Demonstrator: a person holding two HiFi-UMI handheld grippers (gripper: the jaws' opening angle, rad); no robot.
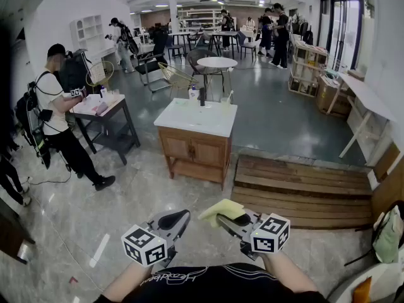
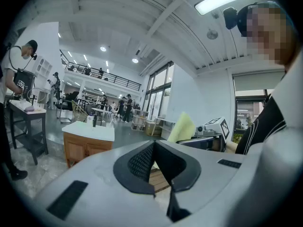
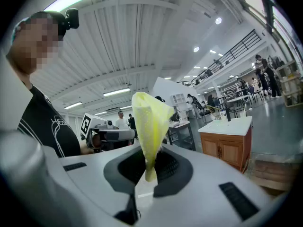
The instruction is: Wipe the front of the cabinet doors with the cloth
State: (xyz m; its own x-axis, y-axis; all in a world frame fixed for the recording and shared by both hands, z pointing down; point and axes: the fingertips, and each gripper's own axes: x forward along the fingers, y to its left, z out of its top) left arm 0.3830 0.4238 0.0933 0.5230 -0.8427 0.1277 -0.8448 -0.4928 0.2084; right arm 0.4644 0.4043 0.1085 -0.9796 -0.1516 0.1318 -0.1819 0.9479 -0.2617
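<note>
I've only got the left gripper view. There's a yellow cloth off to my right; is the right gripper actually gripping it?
Observer: Yes. The right gripper view shows the right gripper shut on the cloth, which stands up from its jaws.
Operator: What's on the floor right of the cabinet? My gripper blocks it.
Observer: The head view shows a low wooden platform beside the cabinet.

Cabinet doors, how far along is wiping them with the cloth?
Done: the yellow cloth is picked up, pinched in the right hand-held gripper. In hand: nothing more; the left hand-held gripper is shut and empty. Left: all the wiping. The cabinet stands across the floor, well clear of the cloth.
</note>
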